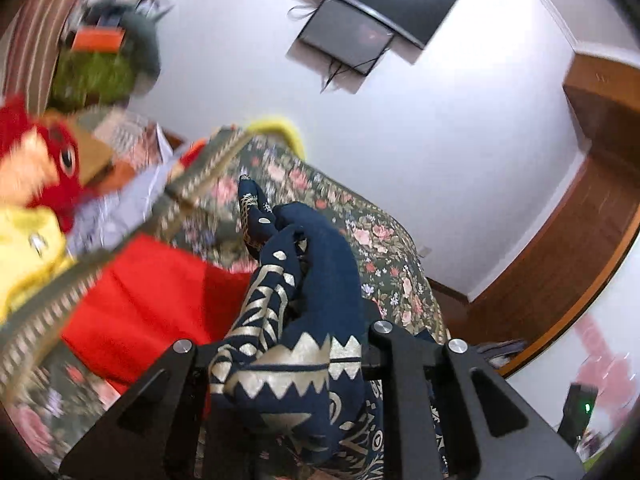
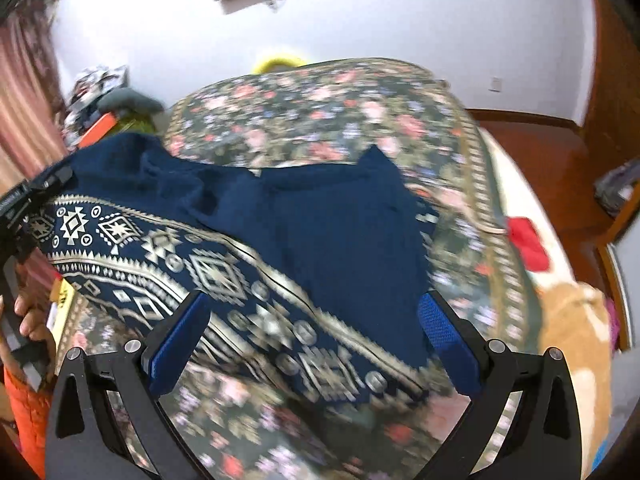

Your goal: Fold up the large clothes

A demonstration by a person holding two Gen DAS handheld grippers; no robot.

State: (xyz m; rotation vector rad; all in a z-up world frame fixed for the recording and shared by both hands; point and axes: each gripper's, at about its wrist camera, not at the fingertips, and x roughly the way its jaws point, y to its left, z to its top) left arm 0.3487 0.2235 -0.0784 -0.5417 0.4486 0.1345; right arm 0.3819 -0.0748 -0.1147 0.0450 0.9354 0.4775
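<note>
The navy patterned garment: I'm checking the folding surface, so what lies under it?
Under the navy patterned garment lies the floral bedspread, showing around its edges. Whatever lies beneath its middle is covered.

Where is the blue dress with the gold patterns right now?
The navy garment with gold patterns lies spread on the floral bedspread in the right wrist view, ahead of the open right gripper; the left gripper pinches one bunched end.
</note>
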